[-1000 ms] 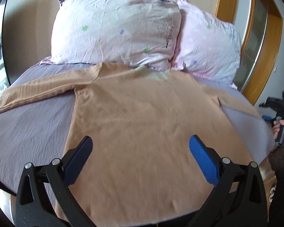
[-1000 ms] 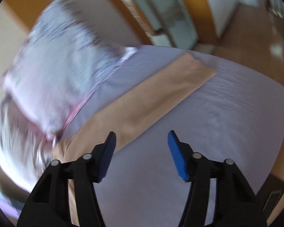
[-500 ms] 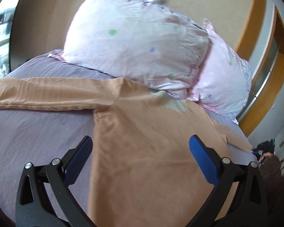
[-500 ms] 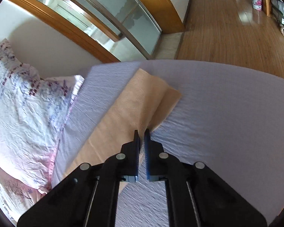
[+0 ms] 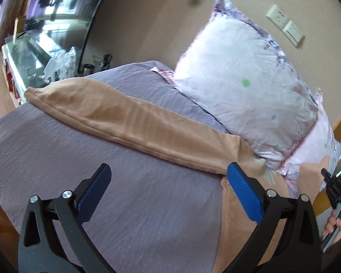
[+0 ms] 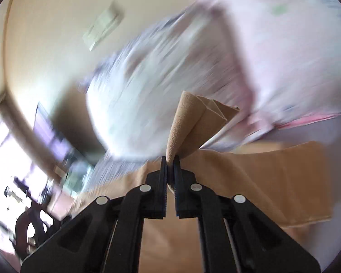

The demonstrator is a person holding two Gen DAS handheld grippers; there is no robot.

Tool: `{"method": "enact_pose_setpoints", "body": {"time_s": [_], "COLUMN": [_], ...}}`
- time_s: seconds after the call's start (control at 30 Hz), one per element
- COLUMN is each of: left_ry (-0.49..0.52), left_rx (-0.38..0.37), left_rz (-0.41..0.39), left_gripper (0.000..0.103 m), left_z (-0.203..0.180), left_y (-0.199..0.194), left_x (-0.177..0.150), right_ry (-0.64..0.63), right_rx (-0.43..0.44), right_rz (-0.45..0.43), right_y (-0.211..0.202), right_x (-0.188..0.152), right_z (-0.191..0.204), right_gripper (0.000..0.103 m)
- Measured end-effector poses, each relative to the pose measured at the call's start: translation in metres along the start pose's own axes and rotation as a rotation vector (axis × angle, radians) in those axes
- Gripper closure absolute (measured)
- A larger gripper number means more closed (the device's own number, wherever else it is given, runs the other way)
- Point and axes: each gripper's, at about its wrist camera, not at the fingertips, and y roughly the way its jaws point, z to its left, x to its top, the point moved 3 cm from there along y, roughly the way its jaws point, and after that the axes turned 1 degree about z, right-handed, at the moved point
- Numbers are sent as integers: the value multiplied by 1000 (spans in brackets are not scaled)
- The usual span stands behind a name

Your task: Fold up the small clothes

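Note:
A tan long-sleeved shirt lies flat on the lilac bed. Its left sleeve [image 5: 134, 122] stretches out across the sheet in the left wrist view. My left gripper [image 5: 168, 182] is open and empty, hovering over bare sheet just below that sleeve, near the armpit. My right gripper [image 6: 169, 160] is shut on the cuff of the right sleeve [image 6: 188, 122] and holds it lifted above the shirt body [image 6: 250, 177]. The right wrist view is blurred by motion.
Two floral pillows [image 5: 245, 72] lean against the wall at the head of the bed. The lilac sheet [image 5: 102, 182] drops off at the left edge toward a wooden floor and a glass cabinet [image 5: 34, 52]. Wall sockets [image 5: 284, 27] sit above the pillows.
My left gripper has swung left from the shirt body to the left sleeve. My right gripper closed on the right sleeve's cuff and has lifted it, swinging toward the shirt body.

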Motion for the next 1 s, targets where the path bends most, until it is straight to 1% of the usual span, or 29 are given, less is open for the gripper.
{"method": "enact_pose_setpoints", "body": {"time_s": [0.03,0.07,0.1,0.13,0.17,0.2,0.3,0.33,0.37,0.4,0.5,0.53,0.6,0.63,0.67,0.7,0.77,0.8,0.87,0.9,0.93,0.97,1.0], "left_ry": [-26,-59,-78,-88,-100,-110,-148,-164,-178,-194,-251,-276,-309,-327,-348,-369,-403,-411,-409,-418,-447,-466,-457], "left_rx": [15,24,37,46,60,72,110,123,132,141,143,147,167,182,194,200,223,242,294,314,305,284,288], "left_rz": [-2,-9,-11,-11,-11,-14,-12,-5,4,10,38,50,53,61,68,73,85,91,99,108,120,113,115], "left_gripper": [2,2,2,2,2,2,2,3,4,7,14,18,21,25,26,29,35,41,63,91,98,98,98], "left_z": [10,18,27,33,40,46,60,65,69,72,82,86,91,94,96,99,103,105,109,115,122,126,124], "left_y": [0,0,0,0,1,2,8,11,15,18,28,32,35,36,37,37,37,38,41,43,45,44,43], "left_x": [3,6,10,13,16,19,27,31,35,37,44,47,52,55,56,58,61,62,66,67,67,69,72], "right_ry": [-34,-61,-83,-73,-53,-39,-21,-16,-10,5,15,31,43,43,43,41,39,38,36,33,30,27,23], "right_rx": [24,40,65,82,102,110,99,97,112,134,158,173,181,178,179,184,205,211,225,232,238,245,251], "right_rz": [88,159,272,331,364,376,419,459,540,567,540,527,494,481,465,457,445,439,425,420,415,410,403], "right_y": [33,54,81,96,108,116,140,150,163,158,145,135,121,116,105,99,86,82,71,69,68,64,58], "right_x": [-14,-24,-42,-54,-61,-65,-71,-77,-86,-99,-98,-95,-85,-82,-80,-79,-76,-74,-71,-70,-71,-70,-68], "right_z": [16,25,36,41,42,42,39,35,35,39,38,37,35,33,30,28,26,26,24,25,26,25,22], "right_gripper": [98,97,97,96,95,95,95,95,95,95,94,92,77,62,52,50,50,50,46,45,43,42,42]}}
